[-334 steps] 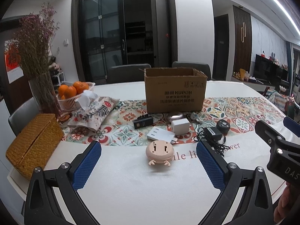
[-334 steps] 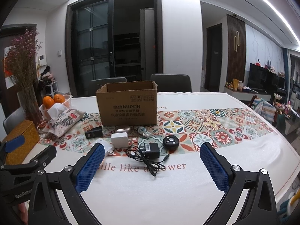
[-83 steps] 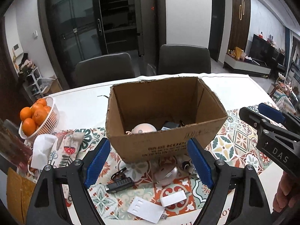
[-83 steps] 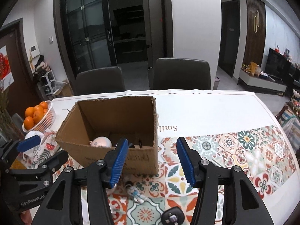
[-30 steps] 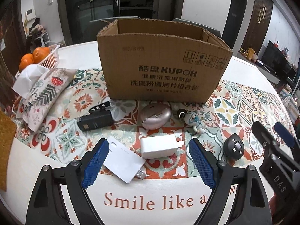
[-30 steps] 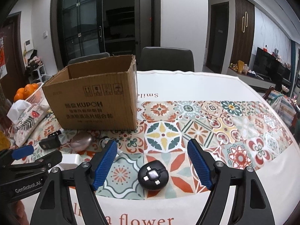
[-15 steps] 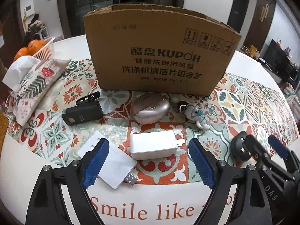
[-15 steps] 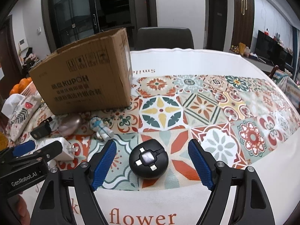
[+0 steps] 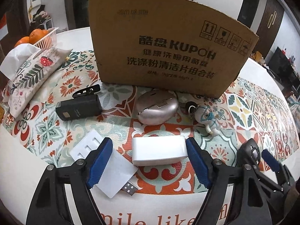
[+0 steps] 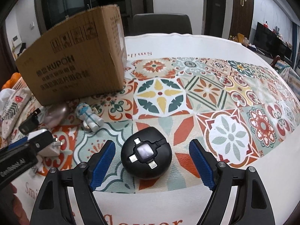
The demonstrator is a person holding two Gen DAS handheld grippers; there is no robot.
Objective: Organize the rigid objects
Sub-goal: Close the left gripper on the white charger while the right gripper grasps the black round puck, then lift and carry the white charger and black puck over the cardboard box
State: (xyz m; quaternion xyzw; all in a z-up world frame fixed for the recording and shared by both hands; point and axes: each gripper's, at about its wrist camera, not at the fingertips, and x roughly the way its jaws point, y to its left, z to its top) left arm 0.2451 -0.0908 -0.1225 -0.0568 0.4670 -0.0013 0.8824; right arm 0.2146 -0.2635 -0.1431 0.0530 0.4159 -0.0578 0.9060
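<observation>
A cardboard box stands on the patterned runner; it also shows in the right wrist view. My left gripper is open, its blue pads either side of a white charger block. A flat white USB card lies under its left finger. Beyond lie a black clip device, a silver oval case and a small astronaut keychain. My right gripper is open around a round black multi-plug adapter, not touching it.
A floral tissue pouch and a basket of oranges sit at the left. The right gripper shows at the left view's lower right. The white tablecloth stretches behind the box; a chair stands beyond.
Both grippers have lowered and moved forward. The left now brackets the white charger and has narrowed; the right now brackets the black adapter.
</observation>
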